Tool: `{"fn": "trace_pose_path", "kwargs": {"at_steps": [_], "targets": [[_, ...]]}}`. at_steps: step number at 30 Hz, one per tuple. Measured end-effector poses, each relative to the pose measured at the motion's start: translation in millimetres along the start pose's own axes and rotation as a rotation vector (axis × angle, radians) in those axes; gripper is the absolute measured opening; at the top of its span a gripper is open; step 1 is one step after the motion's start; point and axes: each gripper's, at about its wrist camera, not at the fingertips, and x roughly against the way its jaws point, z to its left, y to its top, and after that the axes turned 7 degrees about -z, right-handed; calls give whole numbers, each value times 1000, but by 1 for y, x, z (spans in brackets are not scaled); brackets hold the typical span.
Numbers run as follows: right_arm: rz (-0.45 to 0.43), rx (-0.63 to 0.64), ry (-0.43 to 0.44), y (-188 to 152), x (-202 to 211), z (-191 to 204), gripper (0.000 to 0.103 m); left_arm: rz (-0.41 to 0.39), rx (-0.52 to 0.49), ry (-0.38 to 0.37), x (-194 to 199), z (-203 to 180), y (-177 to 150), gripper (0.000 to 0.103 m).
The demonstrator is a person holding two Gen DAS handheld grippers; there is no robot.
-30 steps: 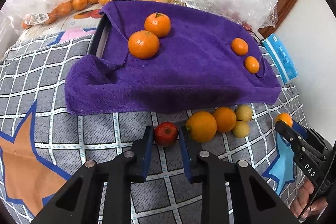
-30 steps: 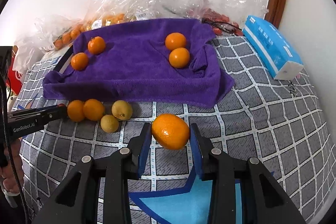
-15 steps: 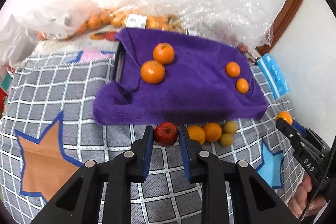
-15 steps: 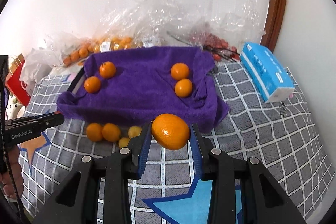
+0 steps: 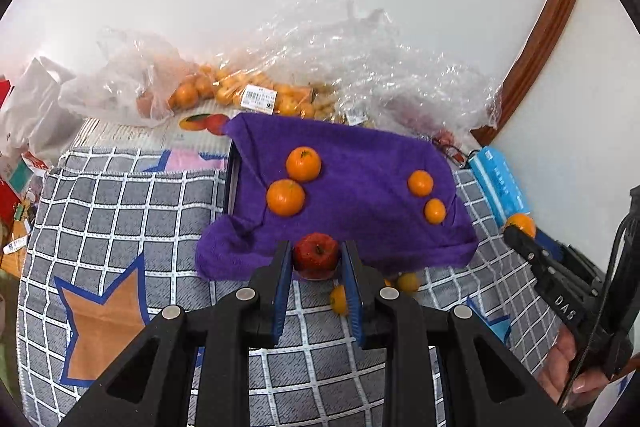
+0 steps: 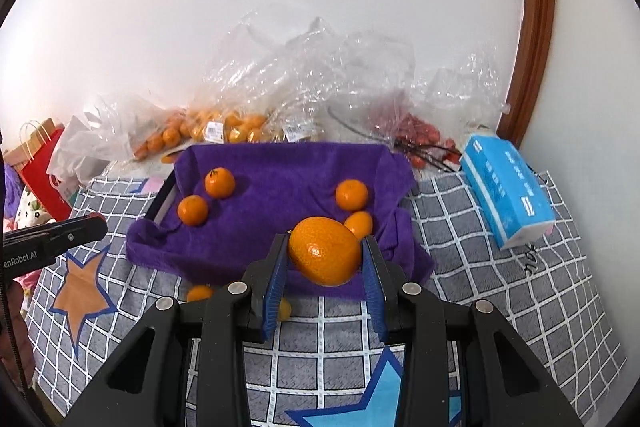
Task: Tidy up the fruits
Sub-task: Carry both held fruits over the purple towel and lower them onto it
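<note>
My left gripper (image 5: pixel 316 259) is shut on a small red apple (image 5: pixel 316 254), held in the air in front of the purple towel (image 5: pixel 360 155). My right gripper (image 6: pixel 325 255) is shut on a large orange (image 6: pixel 324 251), also lifted above the checked cloth. The towel covers a tray (image 6: pixel 160 203) and carries two mandarins on its left (image 5: pixel 294 181) and two smaller ones on its right (image 5: pixel 427 195). A few loose oranges and yellowish fruits (image 5: pixel 407 282) lie on the cloth below the towel's front edge, partly hidden by my left fingers (image 5: pixel 354 287). The right gripper's tip with its orange (image 5: pixel 520 225) shows at the right of the left wrist view.
Clear plastic bags with mandarins (image 5: pixel 224 91) and red fruit (image 6: pixel 416 131) pile up against the white wall behind the towel. A blue tissue pack (image 6: pixel 508 195) lies at the right. A red paper bag (image 6: pixel 36 163) stands at far left. A person's hand (image 5: pixel 568 375) holds the right gripper.
Both grippers have risen with their fruit still held. The towel and loose fruits look smaller and farther below, and more of the wall and bags is in view.
</note>
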Motion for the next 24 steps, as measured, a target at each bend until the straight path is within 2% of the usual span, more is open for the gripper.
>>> {"fn": "trace_pose_path", "kwargs": {"at_steps": [12, 24], "targets": [[-34, 8, -12, 13, 4, -3, 36, -25, -22, -14, 5, -9, 10, 24], [-16, 6, -18, 14, -11, -7, 36, -19, -24, -6, -7, -8, 17, 24]]}}
